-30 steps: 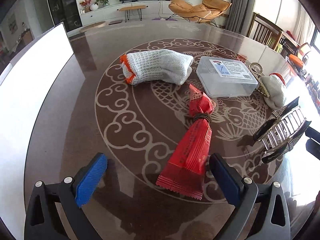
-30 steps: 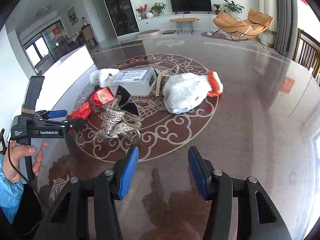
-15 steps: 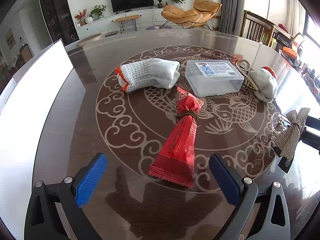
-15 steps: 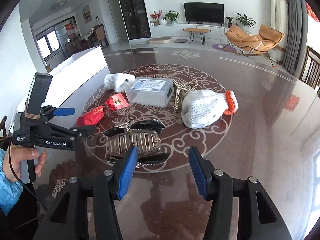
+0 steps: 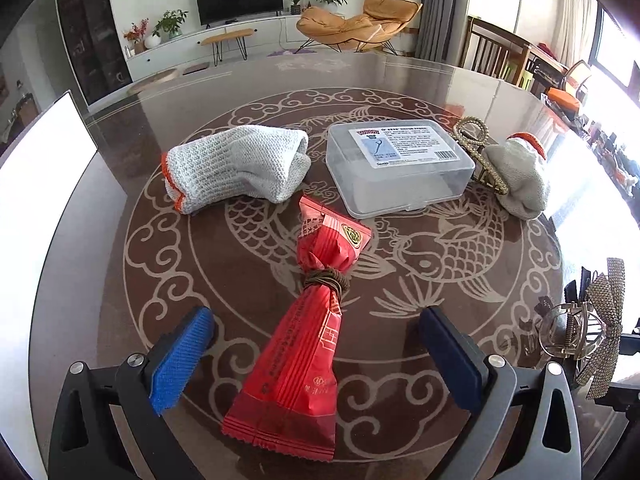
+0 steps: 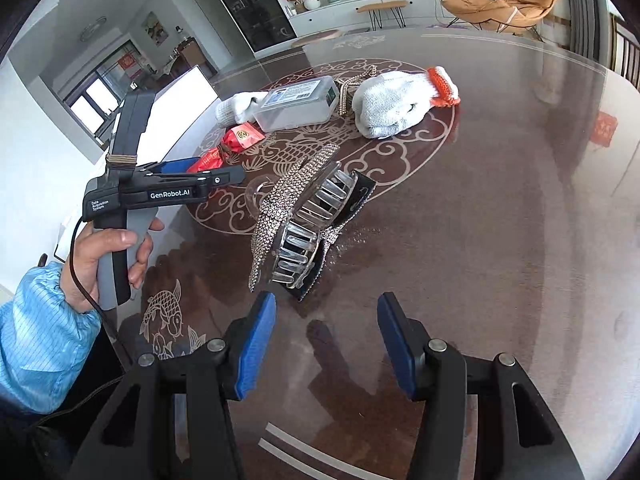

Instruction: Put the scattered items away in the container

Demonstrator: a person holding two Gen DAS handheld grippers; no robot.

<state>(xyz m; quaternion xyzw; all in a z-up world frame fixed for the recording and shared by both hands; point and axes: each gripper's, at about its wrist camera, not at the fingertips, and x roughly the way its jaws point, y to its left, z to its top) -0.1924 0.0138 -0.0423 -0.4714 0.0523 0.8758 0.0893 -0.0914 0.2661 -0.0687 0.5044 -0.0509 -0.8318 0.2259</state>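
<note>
Approach to first pick-ups, box (image 5: 400,166) lid closed.
Left gripper (image 5: 316,354) open astride packet (image 5: 304,344); right gripper (image 6: 326,344) open before clip (image 6: 304,220): next, close.

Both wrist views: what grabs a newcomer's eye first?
The red snack packet, tied at its waist, lies between the open left gripper fingers. In the right wrist view a rhinestone hair claw stands just ahead of the open right gripper. Behind them a clear lidded plastic box sits closed between two knit gloves.
</note>
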